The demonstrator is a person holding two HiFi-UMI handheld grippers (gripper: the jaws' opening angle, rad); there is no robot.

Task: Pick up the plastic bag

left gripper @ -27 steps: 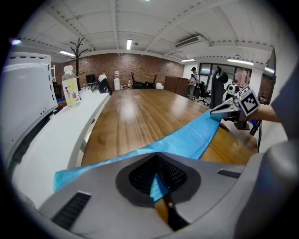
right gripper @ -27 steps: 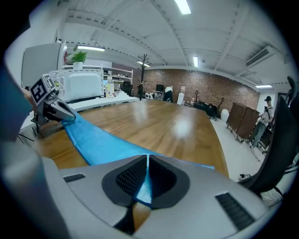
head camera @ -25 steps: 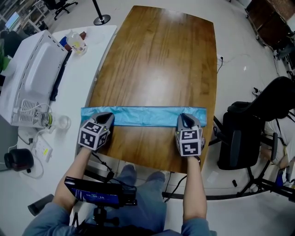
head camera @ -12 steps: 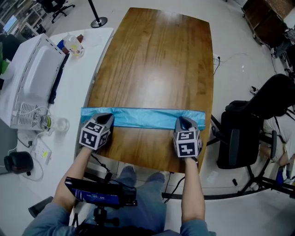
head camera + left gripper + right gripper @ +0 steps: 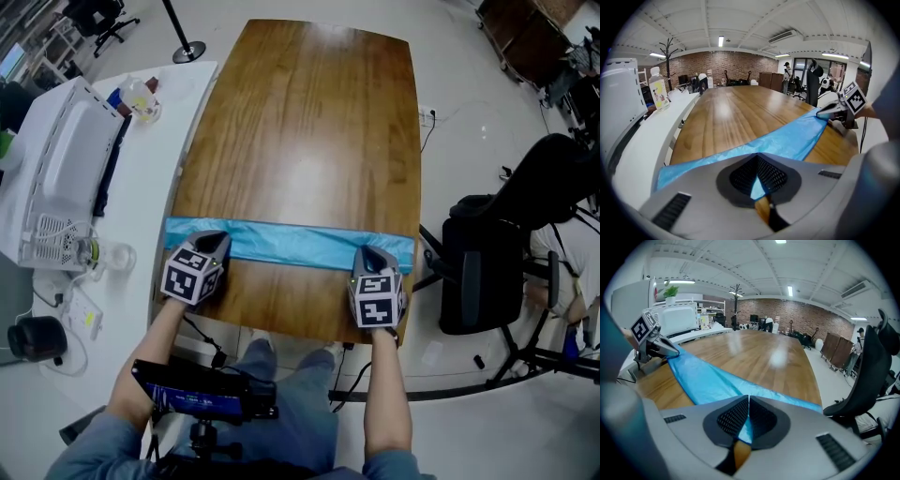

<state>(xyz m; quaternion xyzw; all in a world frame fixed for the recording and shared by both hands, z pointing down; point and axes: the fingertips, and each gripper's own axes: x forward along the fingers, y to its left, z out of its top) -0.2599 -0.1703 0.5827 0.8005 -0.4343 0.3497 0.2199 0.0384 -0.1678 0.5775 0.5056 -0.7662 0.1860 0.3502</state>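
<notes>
L gripper (image 5: 214,240) jaws closed on the plastic bag (image 5: 295,244); in the left gripper view its mesh pads (image 5: 740,176) meet w/ a tongue of blue film pinched between them; R gripper (image 5: 367,254) likewise clamped on the bag, pads (image 5: 729,417) together w/ blue film caught in the seam; each gripper points down and away from the person, a marker cube on its back.

L gripper holds near the bag's left end, R gripper near its right end; both grip the bag's near edge; the bag is a long blue strip stretched across the near part of the wooden table (image 5: 309,122), side to side, lying on the top; each gripper view shows the other gripper at the strip's far end.

White side table (image 5: 141,187) touching the wooden one on the left, w/ a white machine (image 5: 66,159) and a bottle (image 5: 141,89) on it; black chair (image 5: 487,272) on the right, apart from the table.
</notes>
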